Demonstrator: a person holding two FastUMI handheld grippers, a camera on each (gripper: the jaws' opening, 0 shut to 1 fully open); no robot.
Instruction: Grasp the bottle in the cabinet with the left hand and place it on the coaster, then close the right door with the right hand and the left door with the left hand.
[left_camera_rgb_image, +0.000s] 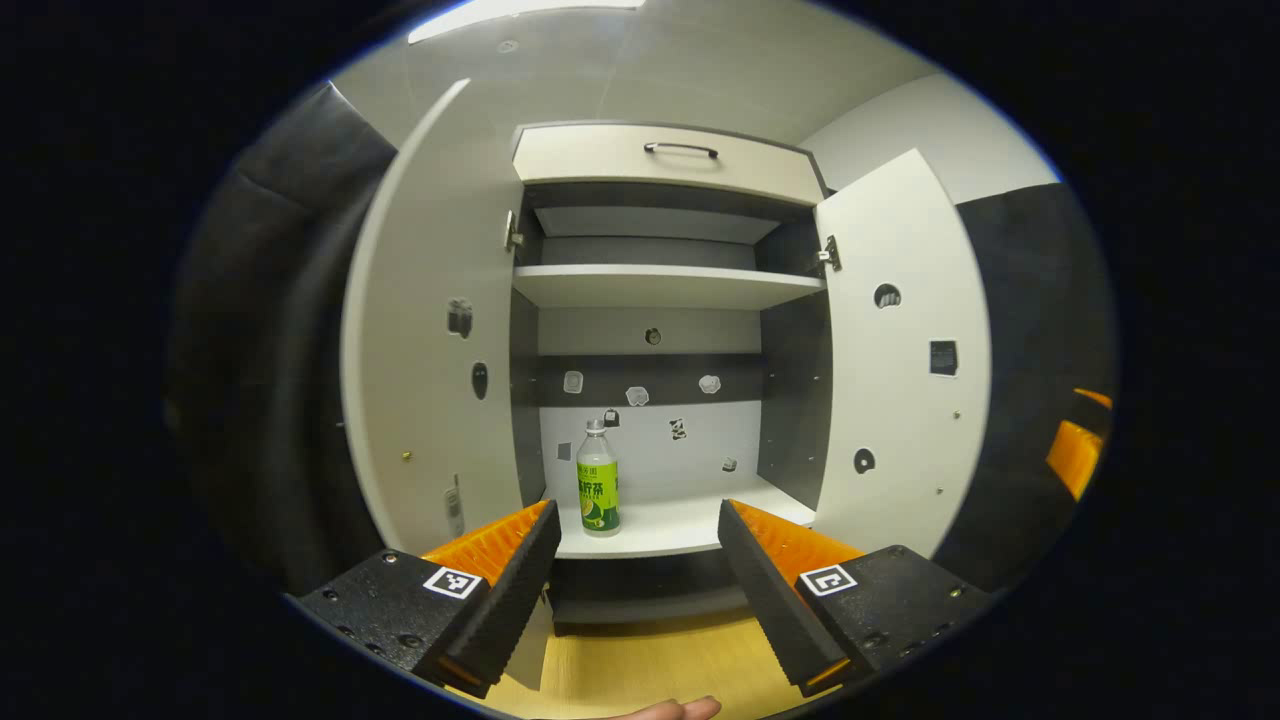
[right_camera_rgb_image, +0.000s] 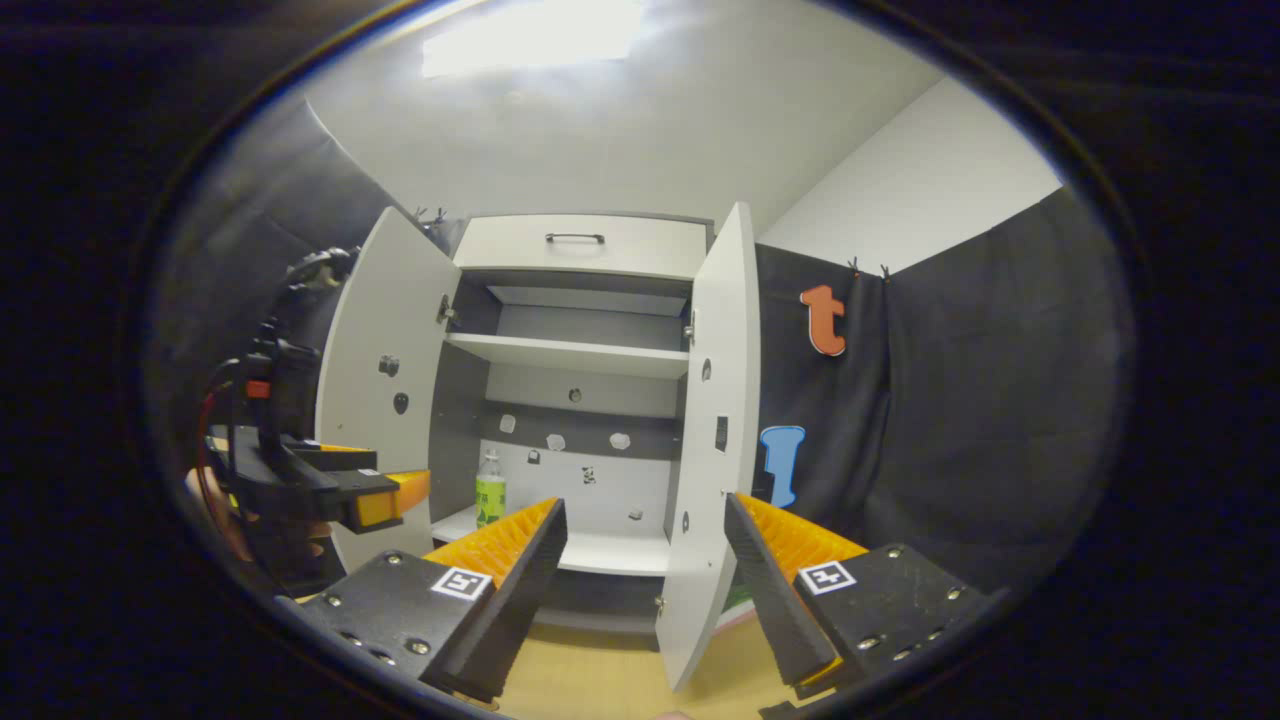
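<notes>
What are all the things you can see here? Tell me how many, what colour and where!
bottle: one, clear with a green label and a pale cap, upright on the cabinet's bottom shelf, left side.
cabinet: one, white and grey, straight ahead, upper shelf bare.
left door: one, white, swung open.
right door: one, white, swung open.
drawer: one, white with a dark handle, on top.
table: one, light wood, below the cabinet.
left gripper: one, black and orange, jaws apart, facing the bottle.
right gripper: one, black and orange, jaws apart, near the right door's edge.
</notes>
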